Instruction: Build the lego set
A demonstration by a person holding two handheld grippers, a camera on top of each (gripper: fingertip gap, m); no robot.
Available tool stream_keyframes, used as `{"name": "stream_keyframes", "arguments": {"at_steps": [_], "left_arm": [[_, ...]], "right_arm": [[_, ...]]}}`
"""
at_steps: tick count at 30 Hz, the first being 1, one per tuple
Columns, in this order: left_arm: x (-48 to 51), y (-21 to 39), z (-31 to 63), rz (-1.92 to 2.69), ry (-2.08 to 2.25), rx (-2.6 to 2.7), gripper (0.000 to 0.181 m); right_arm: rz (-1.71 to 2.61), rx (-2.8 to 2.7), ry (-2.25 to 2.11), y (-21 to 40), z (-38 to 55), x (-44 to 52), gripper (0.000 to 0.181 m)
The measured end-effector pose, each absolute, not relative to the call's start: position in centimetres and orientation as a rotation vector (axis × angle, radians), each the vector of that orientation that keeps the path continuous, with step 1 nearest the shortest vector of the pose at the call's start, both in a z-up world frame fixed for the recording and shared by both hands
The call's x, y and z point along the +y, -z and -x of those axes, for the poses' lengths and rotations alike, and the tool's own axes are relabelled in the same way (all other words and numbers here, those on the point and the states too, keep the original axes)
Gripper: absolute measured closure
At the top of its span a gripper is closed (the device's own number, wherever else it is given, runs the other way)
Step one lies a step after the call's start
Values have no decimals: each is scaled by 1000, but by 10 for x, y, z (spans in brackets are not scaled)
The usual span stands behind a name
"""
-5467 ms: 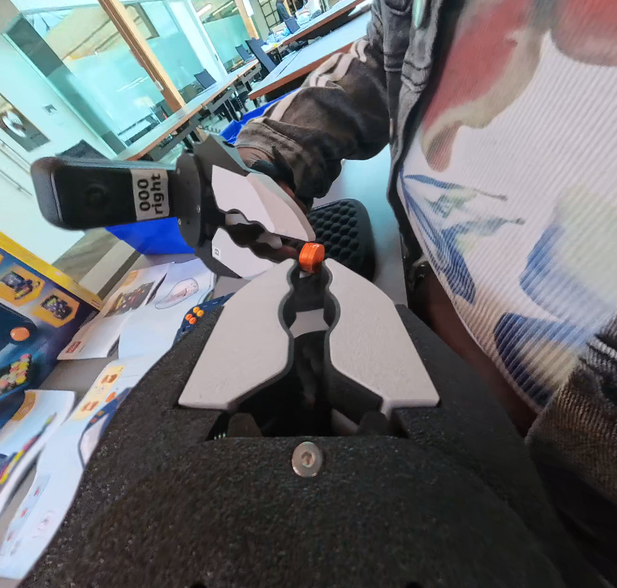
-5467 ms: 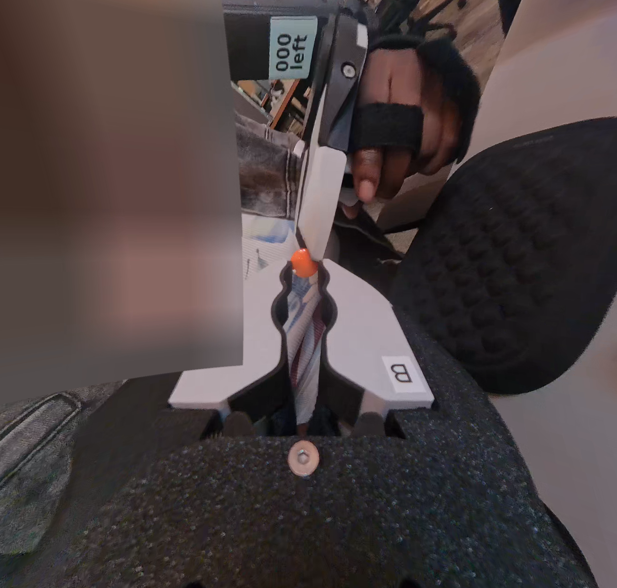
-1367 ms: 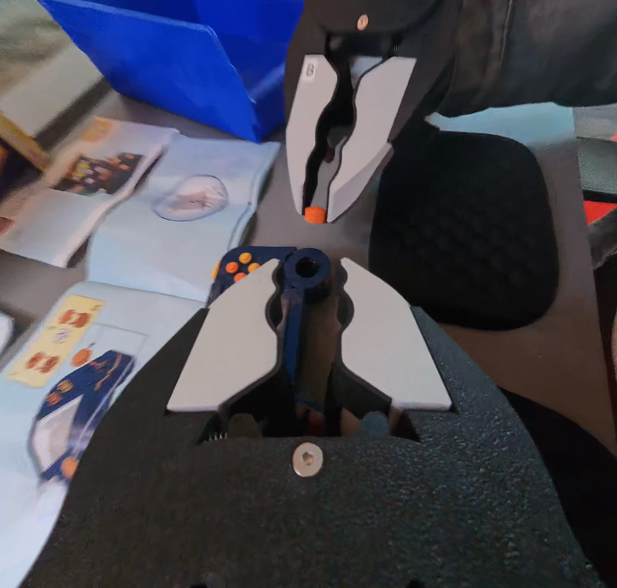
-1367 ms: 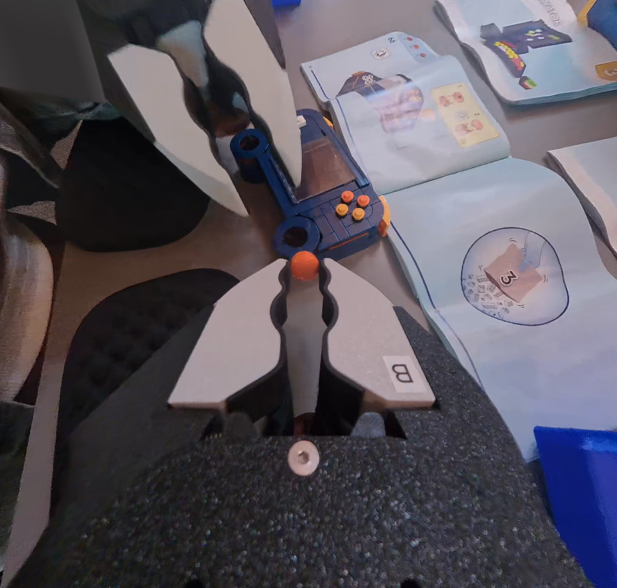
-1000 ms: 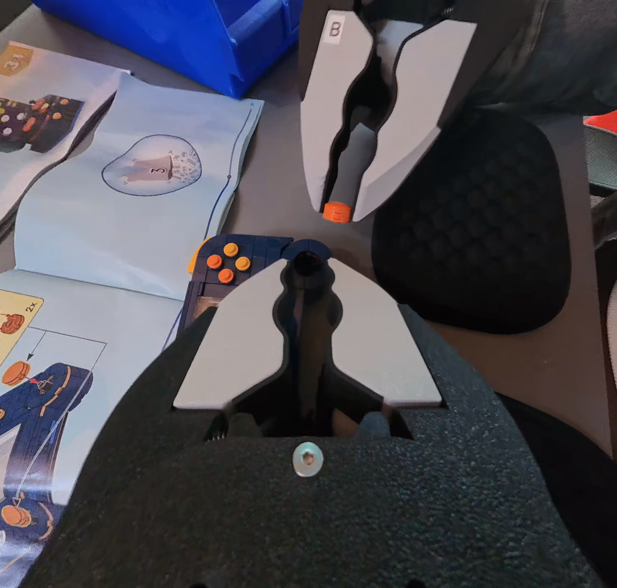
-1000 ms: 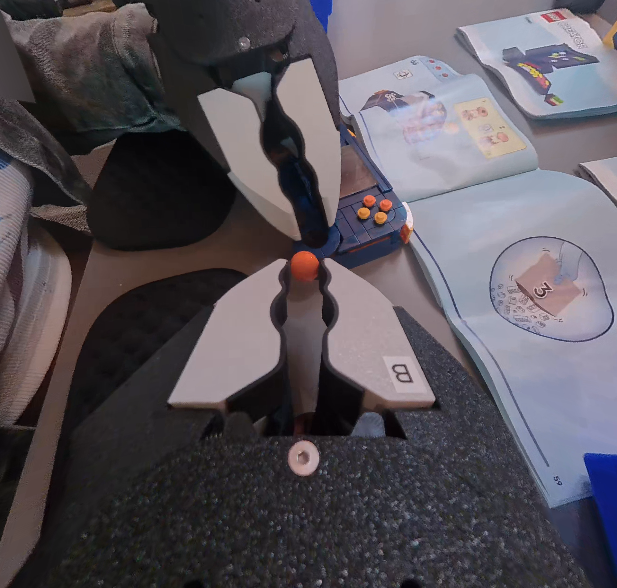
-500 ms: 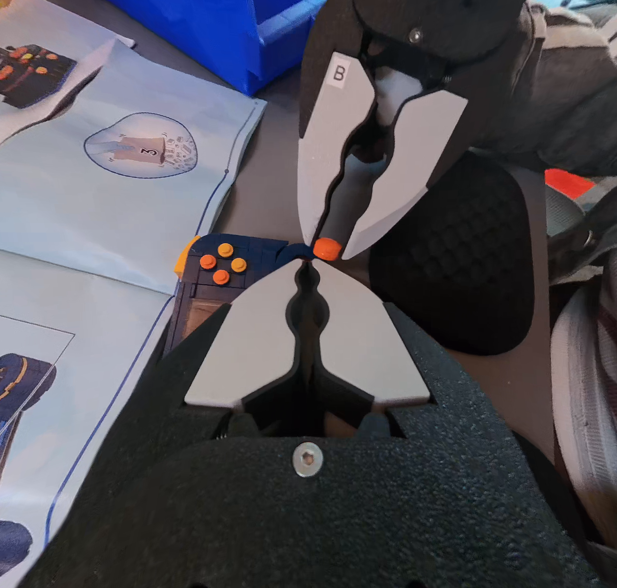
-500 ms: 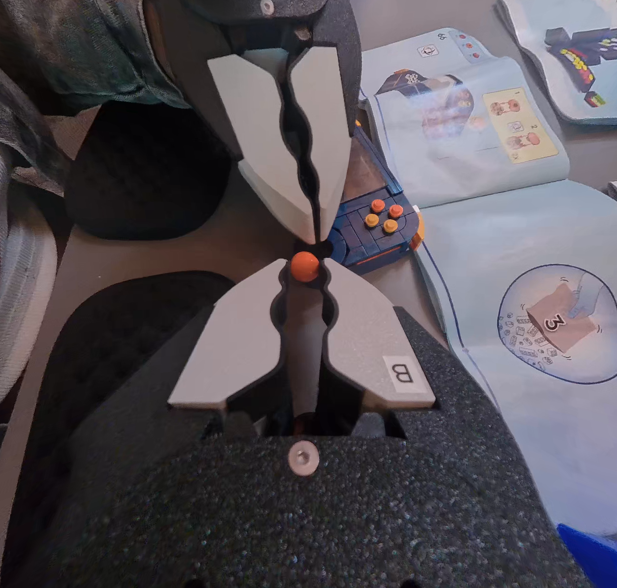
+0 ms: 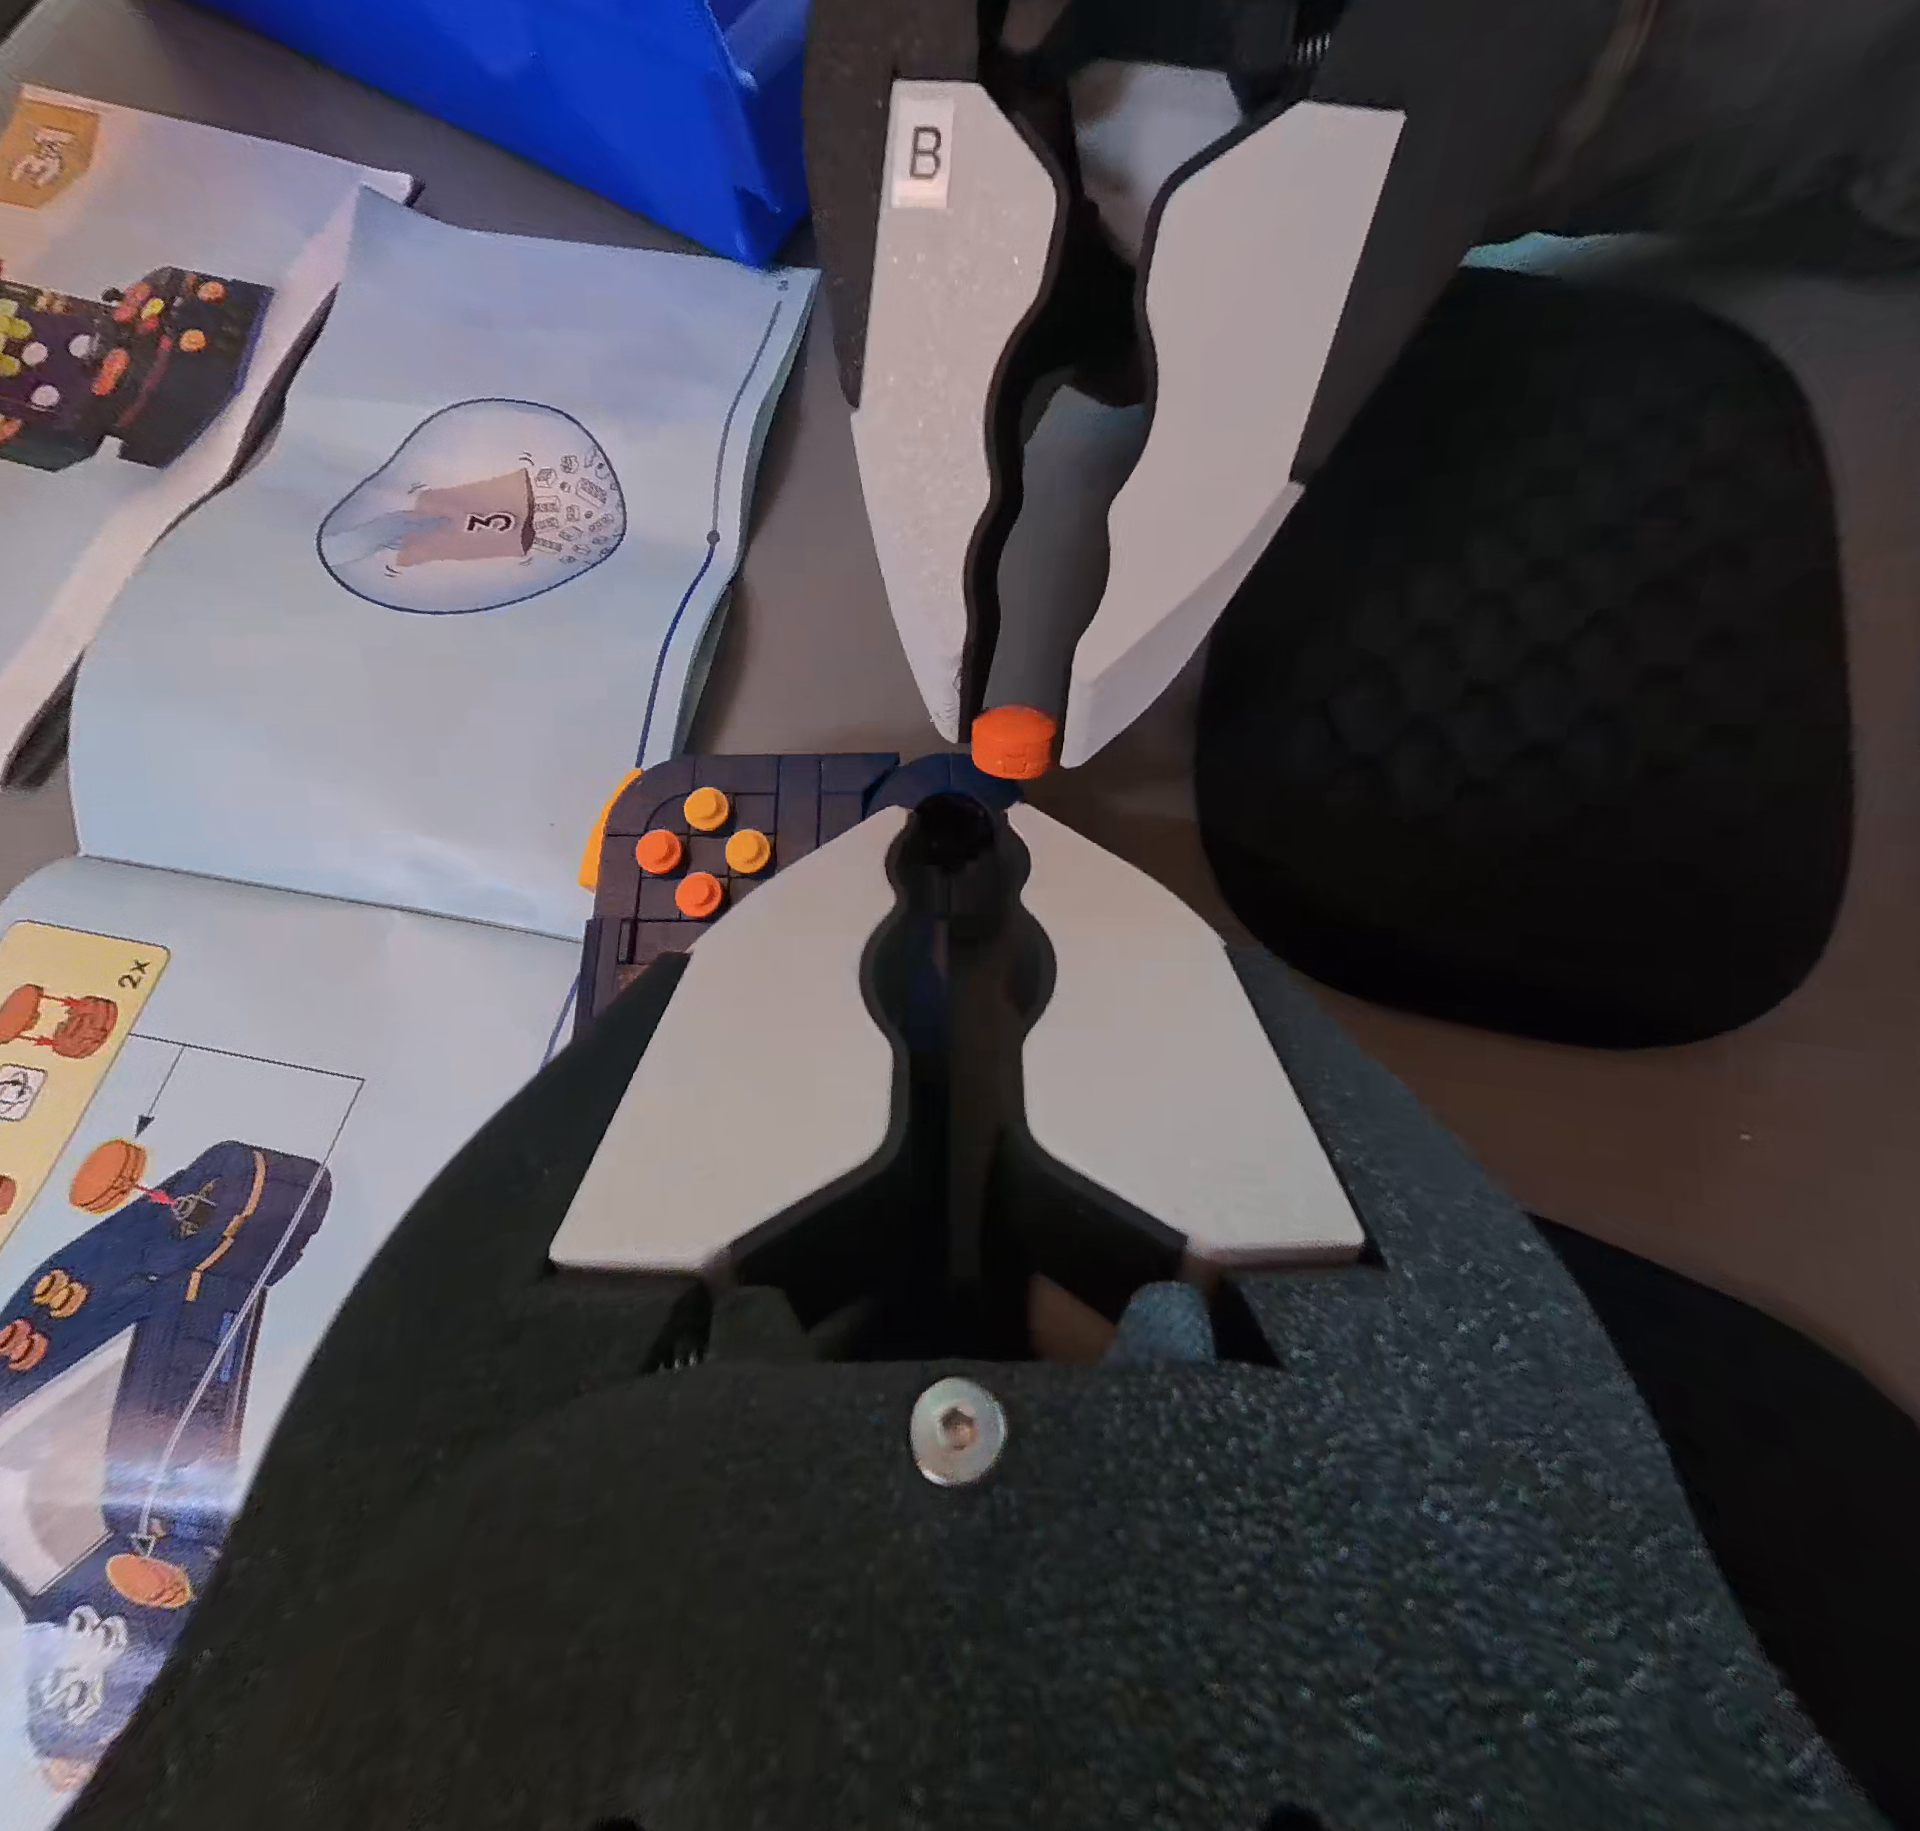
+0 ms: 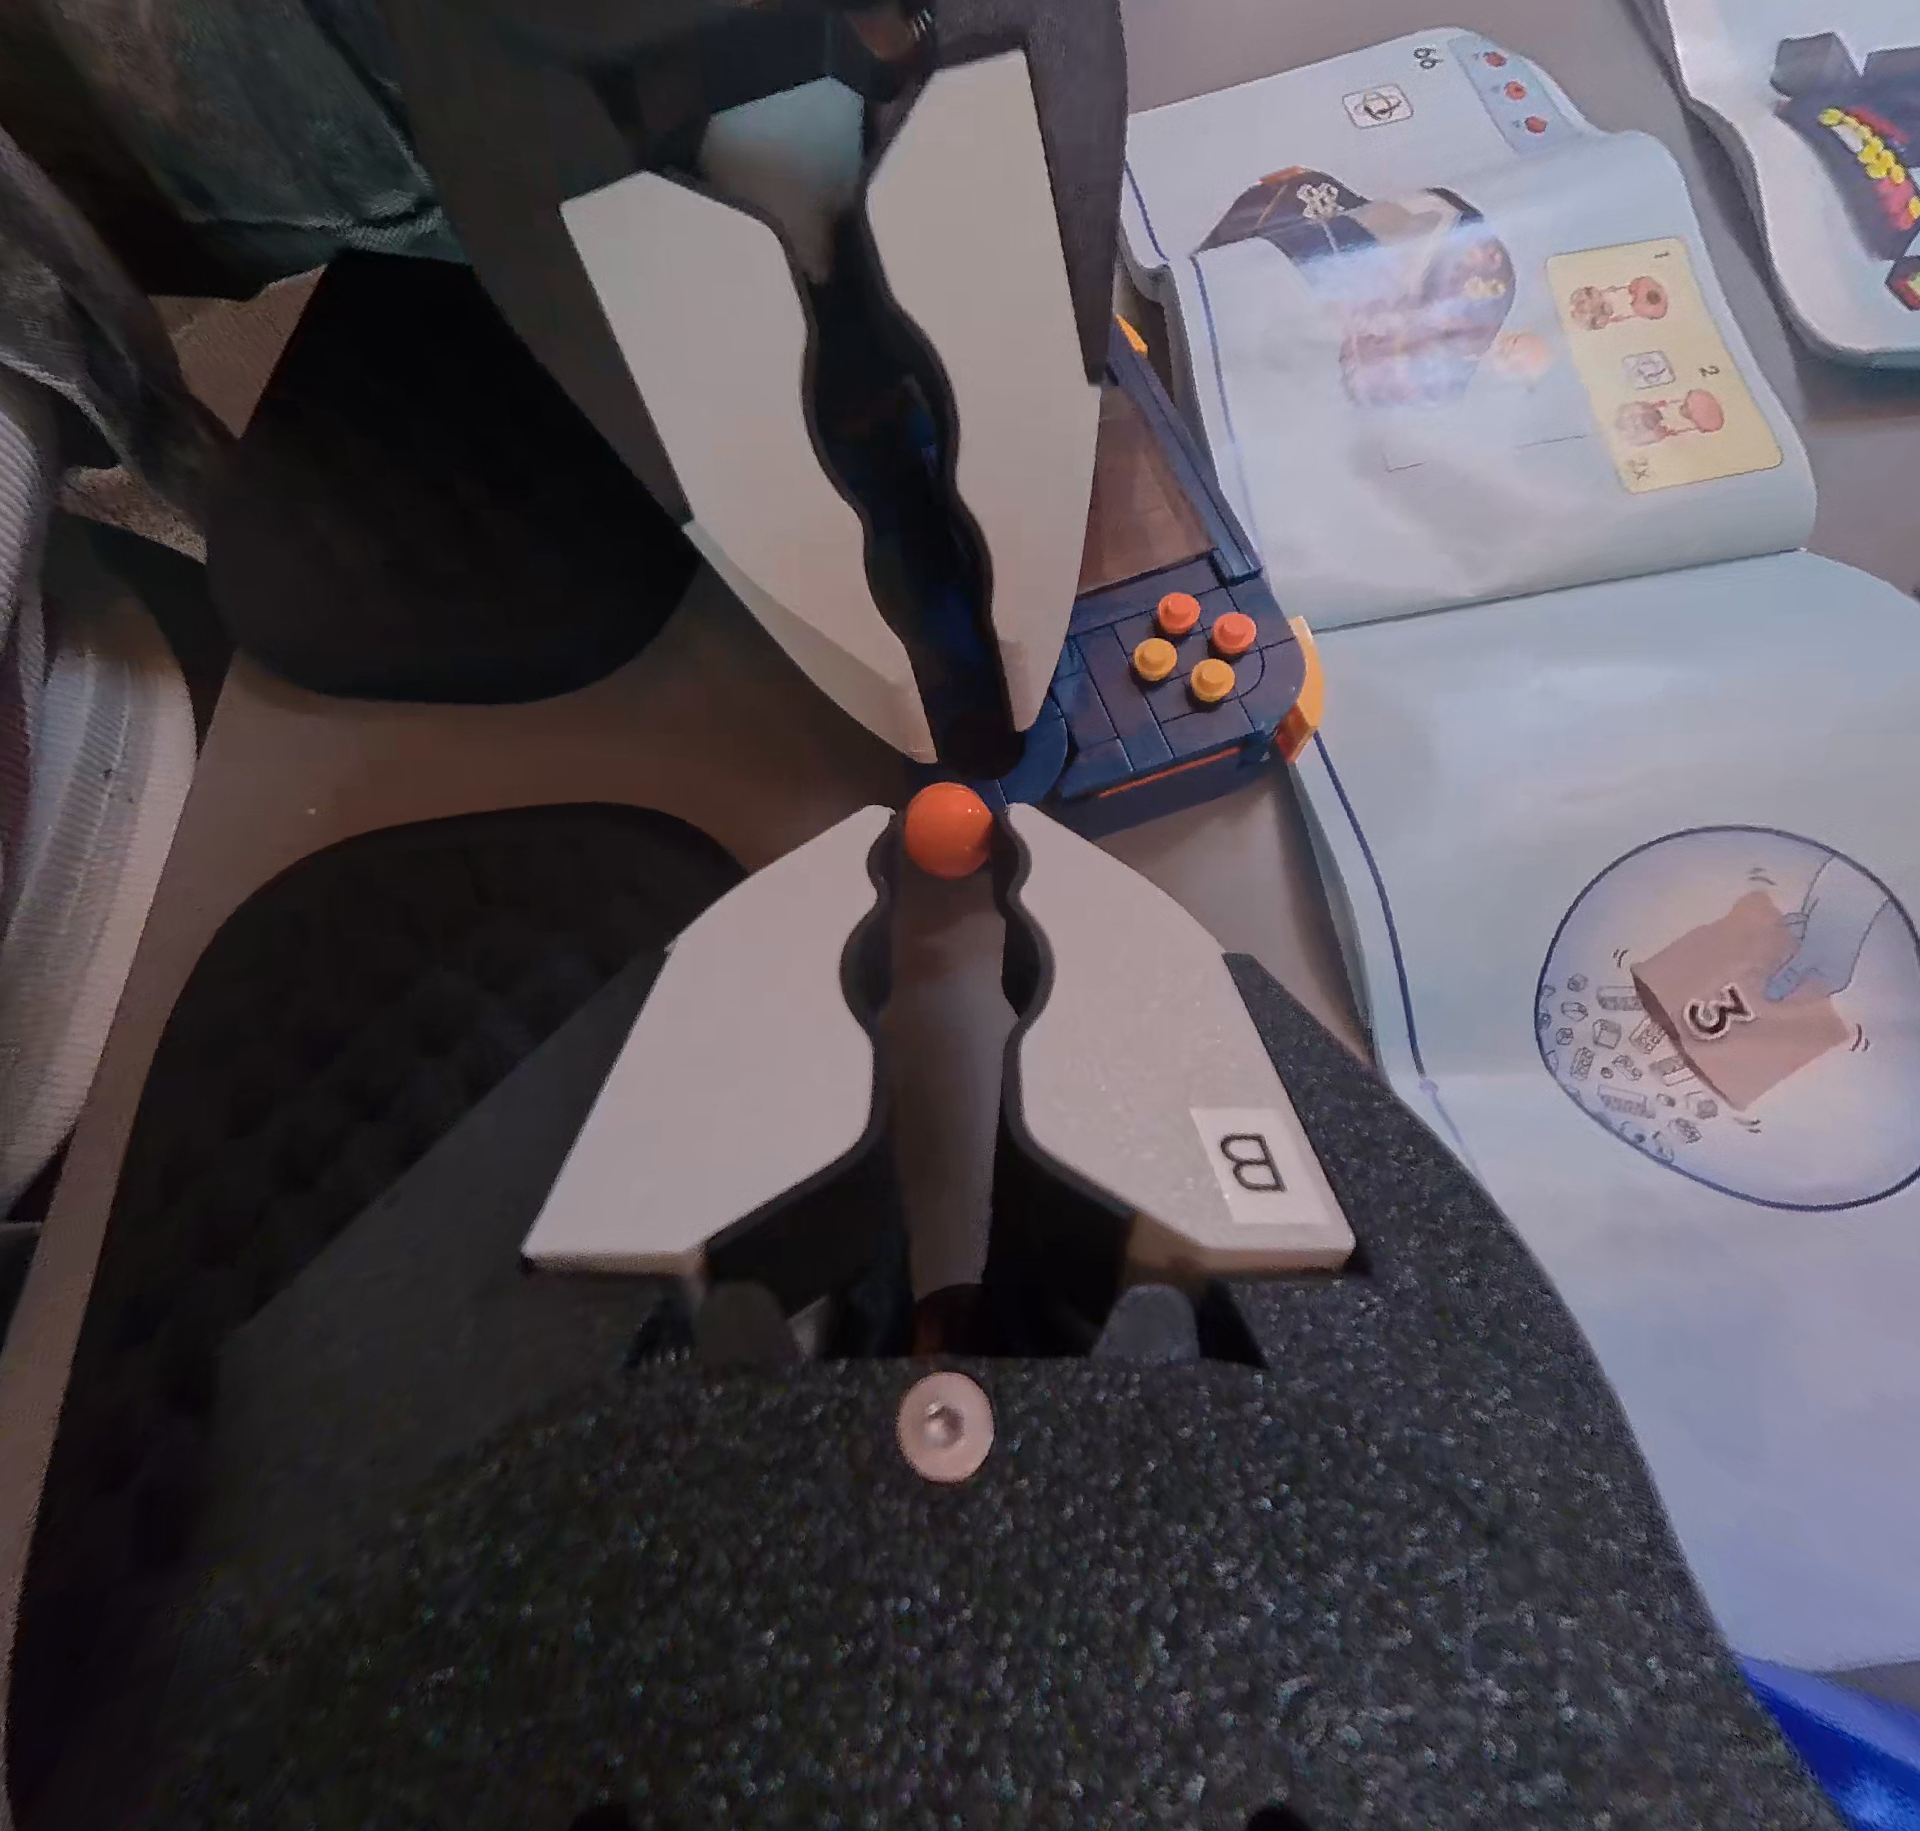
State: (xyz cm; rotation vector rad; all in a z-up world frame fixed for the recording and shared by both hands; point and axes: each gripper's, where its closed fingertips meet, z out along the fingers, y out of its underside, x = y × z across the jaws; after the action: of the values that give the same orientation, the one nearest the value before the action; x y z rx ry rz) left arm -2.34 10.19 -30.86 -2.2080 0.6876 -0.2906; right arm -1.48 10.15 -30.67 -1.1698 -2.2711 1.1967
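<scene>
A dark blue lego model [image 9: 800, 784] with several small orange buttons lies on the grey table; it also shows in the right wrist view [image 10: 1132, 721]. My left gripper [image 9: 956, 820] is shut on the model's round ring end [image 9: 935, 773]. It enters the right wrist view from above [image 10: 961, 737]. My right gripper [image 10: 945, 820] is shut on a small round orange piece [image 10: 945, 833]. In the left wrist view that gripper [image 9: 1013, 732] comes down from above and holds the orange piece [image 9: 1013, 742] at the far rim of the ring, tip to tip with my left gripper.
Open instruction booklets [image 9: 416, 586] [image 10: 1610, 846] lie beside the model. A blue bin [image 9: 520, 36] stands behind them. Black mesh pads [image 9: 1527, 659] [image 10: 416, 950] lie on the other side. A person's clothing fills the far left of the right wrist view. The grippers are tip to tip, or close to it.
Both grippers came down from in front of the person to the table. Over the last second the right gripper brought the orange piece right up to the ring held by the left gripper.
</scene>
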Motion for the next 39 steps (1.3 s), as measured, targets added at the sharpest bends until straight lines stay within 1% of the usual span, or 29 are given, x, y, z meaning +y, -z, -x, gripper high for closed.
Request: {"name": "stream_keyframes", "arguments": {"at_steps": [4, 6, 8, 13, 19, 22, 26, 28, 32, 34, 37, 38, 39], "left_arm": [[101, 309, 22, 2220, 337, 668, 172], [101, 309, 21, 2219, 350, 664, 175], [102, 309, 23, 2225, 356, 645, 175], [105, 309, 28, 2242, 359, 587, 176], [105, 308, 29, 2239, 390, 559, 176], [101, 294, 27, 2171, 389, 598, 171], [95, 289, 29, 2164, 348, 658, 163], [94, 288, 28, 2158, 352, 662, 161], [93, 292, 31, 2168, 303, 671, 161], [90, 292, 34, 2170, 284, 672, 158], [87, 293, 44, 2174, 232, 676, 146], [86, 294, 47, 2181, 224, 689, 147], [86, 296, 49, 2186, 220, 699, 150]], "right_arm": [[1011, -2308, -1230, 295, 18, 100, 166], [962, -2371, -1212, 298, 19, 98, 166], [949, -2428, -1179, 305, 19, 97, 166], [943, -2438, -1245, 307, 20, 91, 165], [951, -2423, -1201, 304, 19, 99, 166], [1048, -2329, -1144, 299, 16, 115, 166], [1275, -2442, -766, 324, -2, 144, 166], [1285, -2507, -634, 332, -8, 147, 162], [1279, -2551, -550, 339, -9, 147, 155], [1294, -2543, -591, 338, -7, 144, 151], [1286, -2501, -712, 328, -3, 140, 149], [1258, -2461, -787, 320, 2, 137, 150], [1209, -2415, -889, 310, 9, 132, 156]]}}
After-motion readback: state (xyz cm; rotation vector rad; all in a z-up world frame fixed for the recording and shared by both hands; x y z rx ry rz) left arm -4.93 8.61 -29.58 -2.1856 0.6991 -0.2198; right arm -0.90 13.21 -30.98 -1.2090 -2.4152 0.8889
